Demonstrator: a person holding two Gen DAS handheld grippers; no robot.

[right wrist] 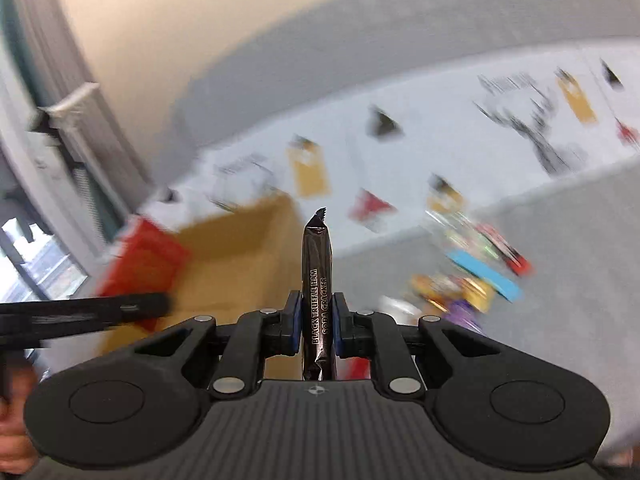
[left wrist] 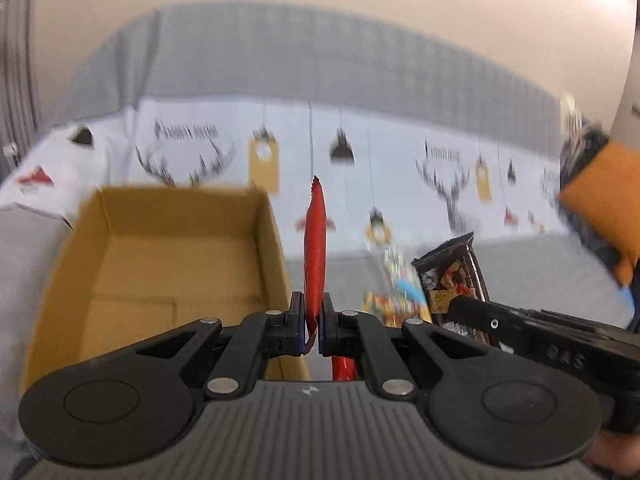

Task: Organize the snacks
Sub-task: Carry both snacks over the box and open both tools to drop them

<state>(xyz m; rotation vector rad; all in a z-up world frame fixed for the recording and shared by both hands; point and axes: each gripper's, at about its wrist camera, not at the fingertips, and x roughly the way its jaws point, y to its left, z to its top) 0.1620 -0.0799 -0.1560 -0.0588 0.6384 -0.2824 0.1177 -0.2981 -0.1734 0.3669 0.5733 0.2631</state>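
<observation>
Glossy red foil, my left gripper (left wrist: 311, 322) pinches a slim red packet (left wrist: 315, 248) edge-on beside the corrugated cardboard box (left wrist: 176, 256) on the grey sofa (left wrist: 540, 268). Right view: my right gripper (right wrist: 316, 326) clamps a shiny dark cracker packet (right wrist: 318, 280); blurred snacks (right wrist: 468, 280) lie on the cushion.

My left gripper (left wrist: 313, 322) has open room over the cardboard box (left wrist: 160, 264), whose near wall (left wrist: 276, 248) rises just left of it. To its right, my right gripper (left wrist: 520, 320) and the loose snack packets (left wrist: 394, 280) crowd the path.
</observation>
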